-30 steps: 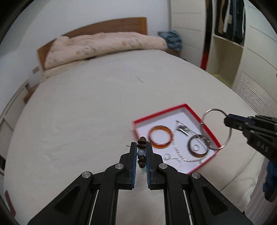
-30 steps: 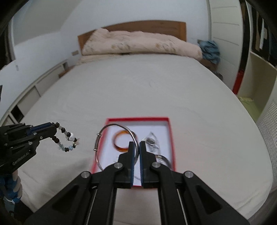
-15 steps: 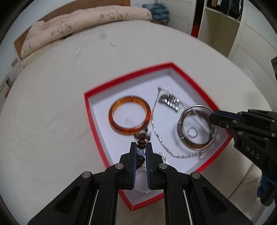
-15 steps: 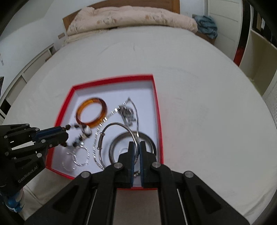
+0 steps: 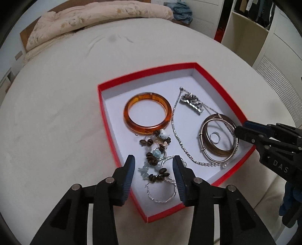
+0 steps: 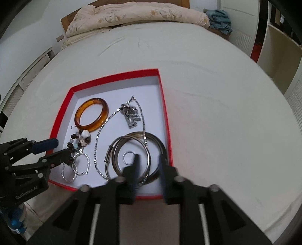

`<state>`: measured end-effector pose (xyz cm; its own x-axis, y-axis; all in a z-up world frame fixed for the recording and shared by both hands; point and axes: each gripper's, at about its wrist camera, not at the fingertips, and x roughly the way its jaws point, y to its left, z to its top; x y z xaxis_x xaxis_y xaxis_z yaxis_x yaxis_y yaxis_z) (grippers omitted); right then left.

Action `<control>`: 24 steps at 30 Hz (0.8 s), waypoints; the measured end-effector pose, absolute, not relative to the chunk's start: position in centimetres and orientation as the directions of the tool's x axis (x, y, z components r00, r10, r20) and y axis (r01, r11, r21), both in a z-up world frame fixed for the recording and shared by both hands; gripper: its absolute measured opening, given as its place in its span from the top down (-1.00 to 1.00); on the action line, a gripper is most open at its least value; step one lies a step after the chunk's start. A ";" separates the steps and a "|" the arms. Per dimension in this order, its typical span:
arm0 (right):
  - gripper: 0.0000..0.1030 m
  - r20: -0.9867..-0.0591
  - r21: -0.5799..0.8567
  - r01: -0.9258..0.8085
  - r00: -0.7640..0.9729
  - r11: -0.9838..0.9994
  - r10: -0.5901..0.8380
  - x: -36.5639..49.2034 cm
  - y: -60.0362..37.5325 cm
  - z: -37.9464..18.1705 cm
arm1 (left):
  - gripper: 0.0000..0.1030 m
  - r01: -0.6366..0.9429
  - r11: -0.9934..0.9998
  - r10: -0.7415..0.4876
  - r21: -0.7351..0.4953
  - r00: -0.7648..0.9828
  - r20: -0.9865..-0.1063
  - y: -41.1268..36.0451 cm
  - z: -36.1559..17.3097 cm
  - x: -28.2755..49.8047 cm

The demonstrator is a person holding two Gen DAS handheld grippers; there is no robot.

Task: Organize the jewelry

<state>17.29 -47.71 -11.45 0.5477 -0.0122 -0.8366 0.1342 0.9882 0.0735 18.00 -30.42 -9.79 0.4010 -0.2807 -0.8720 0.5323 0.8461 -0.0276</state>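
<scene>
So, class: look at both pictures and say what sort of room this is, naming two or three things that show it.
Most likely a bedroom: a wide bed with a rolled-up quilt against a wooden headboard, and open shelves with clothes to one side.

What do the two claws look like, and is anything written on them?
Both are black plastic, with angular fingers lined by dark blue pads and dotted with round silver bolts. The left claw carries white "GenRobot.AI" lettering on its body, seen from the right wrist camera. The right claw shows white letters "DAS", seen from the left wrist camera. Something blue sits below each.
</scene>
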 end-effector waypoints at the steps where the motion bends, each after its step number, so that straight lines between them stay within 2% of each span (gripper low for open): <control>1: 0.45 -0.833 0.077 0.135 0.553 0.988 -0.011 17.1 -47.7 -11.1 | 0.13 0.529 0.848 -0.280 -0.024 0.411 -0.868 -30.2 -9.4 17.8; 10: 0.45 -0.794 0.082 0.143 0.608 0.986 -0.022 13.5 -46.2 -6.8 | -0.20 0.466 0.885 -0.279 -0.010 0.512 -0.813 -25.0 -3.6 14.7; 15: 0.45 -0.761 0.107 0.126 0.649 0.986 0.000 11.0 -44.1 -4.1 | -0.23 0.417 0.909 -0.260 0.013 0.593 -0.762 -21.3 -0.4 11.8; 19: 0.44 -0.737 0.122 0.096 0.676 0.988 0.025 8.9 -41.8 -2.4 | -0.41 0.393 0.919 -0.249 0.028 0.635 -0.731 -18.7 1.5 9.1; 24: 0.44 -0.719 0.122 0.052 0.693 0.991 0.052 6.3 -38.9 -0.9 | -0.48 0.372 0.928 -0.245 0.029 0.665 -0.705 -15.8 2.7 6.2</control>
